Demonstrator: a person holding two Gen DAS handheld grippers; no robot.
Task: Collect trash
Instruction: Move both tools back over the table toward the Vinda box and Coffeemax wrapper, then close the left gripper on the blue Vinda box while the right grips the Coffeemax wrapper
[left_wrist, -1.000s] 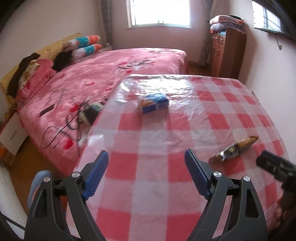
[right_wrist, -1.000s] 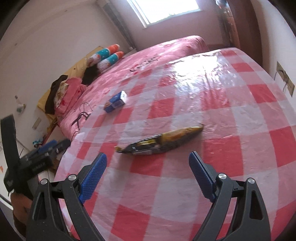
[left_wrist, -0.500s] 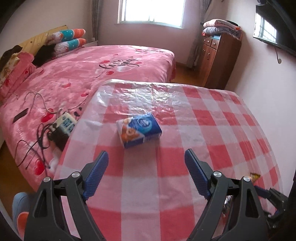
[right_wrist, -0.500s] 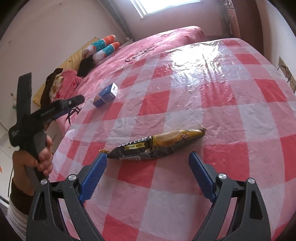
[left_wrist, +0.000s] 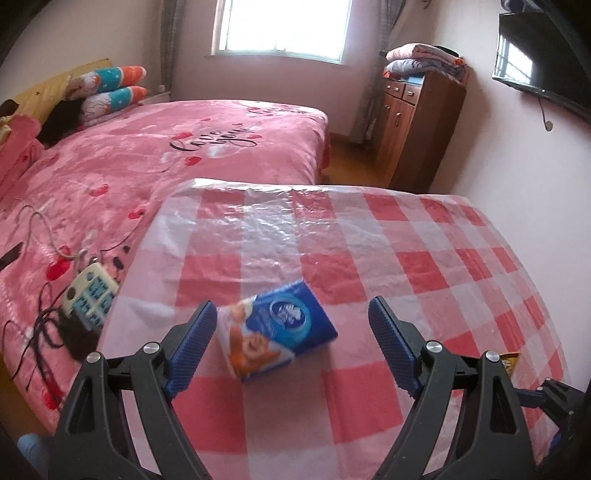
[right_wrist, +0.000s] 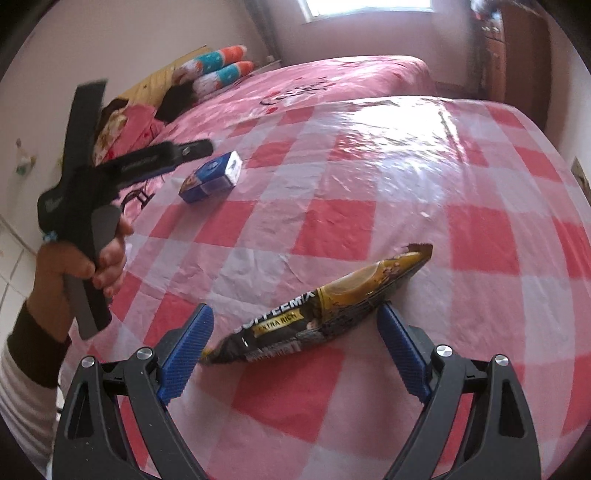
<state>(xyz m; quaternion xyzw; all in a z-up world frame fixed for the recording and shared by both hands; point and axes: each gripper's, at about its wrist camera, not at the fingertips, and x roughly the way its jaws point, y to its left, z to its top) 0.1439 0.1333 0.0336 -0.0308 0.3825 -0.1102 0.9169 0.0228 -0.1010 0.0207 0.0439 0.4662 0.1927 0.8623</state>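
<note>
A blue and orange tissue pack (left_wrist: 275, 328) lies on the red-and-white checked tablecloth (left_wrist: 369, 240). My left gripper (left_wrist: 291, 332) is open, its blue pads on either side of the pack, not touching it. The pack also shows in the right wrist view (right_wrist: 211, 181), with the left gripper (right_wrist: 177, 153) above it. A black and gold coffee sachet (right_wrist: 321, 310) lies on the cloth. My right gripper (right_wrist: 293, 339) is open around the sachet's near end. The sachet's tip (left_wrist: 509, 360) shows behind the left gripper's right finger.
A pink bed (left_wrist: 147, 162) adjoins the table's left and far side, with a power strip (left_wrist: 90, 291) and cables by the table edge. A wooden cabinet (left_wrist: 421, 125) stands at the back right. A wall runs along the table's right side.
Both grippers have moved forward. The left one has closed in on the tissue pack, which now sits between its fingers. The right one has reached the sachet. Both stay open.
</note>
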